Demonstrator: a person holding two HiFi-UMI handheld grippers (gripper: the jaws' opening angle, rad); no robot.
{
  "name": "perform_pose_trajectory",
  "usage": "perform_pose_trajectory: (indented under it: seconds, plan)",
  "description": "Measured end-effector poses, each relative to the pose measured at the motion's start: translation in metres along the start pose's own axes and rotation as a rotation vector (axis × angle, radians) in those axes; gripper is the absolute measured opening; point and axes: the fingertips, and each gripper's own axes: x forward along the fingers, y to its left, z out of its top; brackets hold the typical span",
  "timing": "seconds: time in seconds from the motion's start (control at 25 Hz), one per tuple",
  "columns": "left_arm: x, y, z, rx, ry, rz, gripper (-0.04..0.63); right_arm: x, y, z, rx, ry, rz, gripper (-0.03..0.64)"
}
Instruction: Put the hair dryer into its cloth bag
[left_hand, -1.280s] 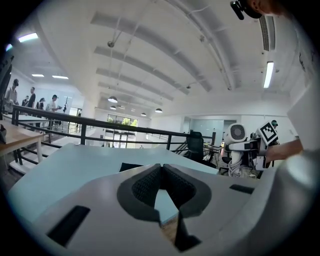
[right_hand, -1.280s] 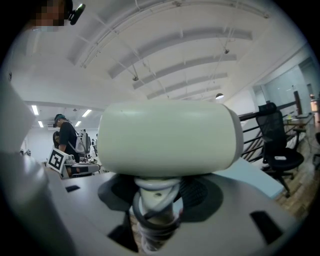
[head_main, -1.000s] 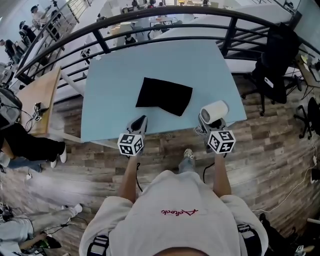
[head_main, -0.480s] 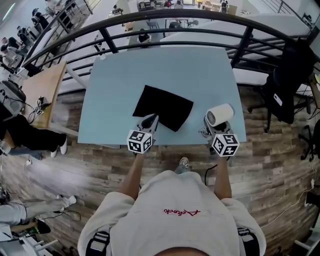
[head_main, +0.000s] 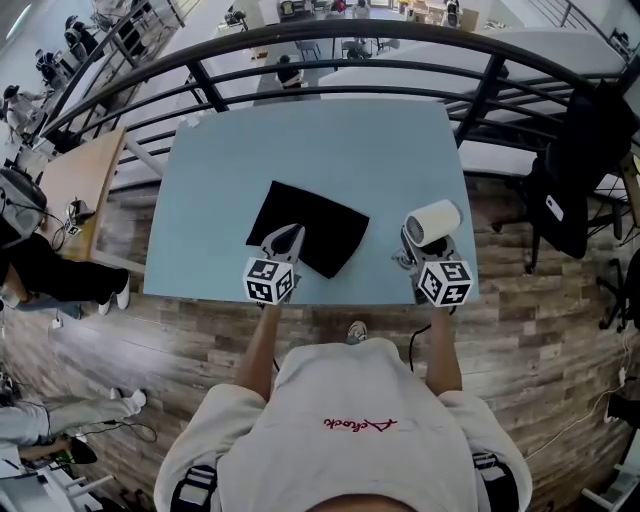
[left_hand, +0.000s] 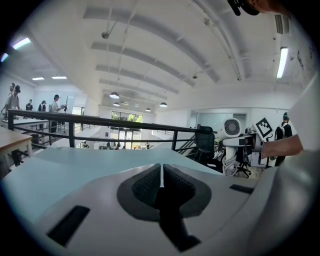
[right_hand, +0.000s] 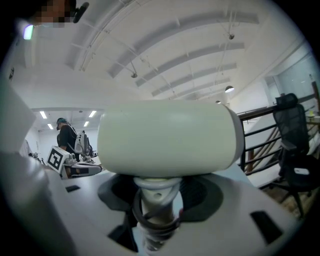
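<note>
A black cloth bag (head_main: 310, 225) lies flat on the light blue table (head_main: 330, 140), near its front edge. My left gripper (head_main: 283, 238) is shut with nothing in it, its tips over the bag's near edge; in the left gripper view its pads (left_hand: 150, 185) meet along a thin slit. My right gripper (head_main: 416, 246) is shut on the handle of the white hair dryer (head_main: 432, 221), to the right of the bag. In the right gripper view the dryer's barrel (right_hand: 167, 137) lies crosswise above the jaws, and its cord-wrapped handle (right_hand: 155, 210) is clamped between them. The dryer (left_hand: 231, 129) also shows at the right of the left gripper view.
A black metal railing (head_main: 330, 40) curves round the table's far side. A black office chair (head_main: 570, 150) stands to the right, a wooden table (head_main: 80, 185) to the left. People stand on the floor at far left.
Both grippers have moved forward from the table's near edge. The left tips now reach the bag's near edge; the right has carried the hair dryer further over the table.
</note>
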Motion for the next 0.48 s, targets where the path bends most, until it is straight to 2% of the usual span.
perform_pose_trajectory:
  seconds: [0.24, 0.48]
  plan:
    - [0.021, -0.003, -0.008, 0.001, 0.027, -0.018, 0.023, 0.009, -0.009, -0.001, 0.0, 0.003, 0.002, 0.242]
    - [0.038, -0.008, -0.03, -0.009, 0.085, -0.081, 0.023, 0.013, -0.008, -0.012, 0.01, 0.034, -0.03, 0.242]
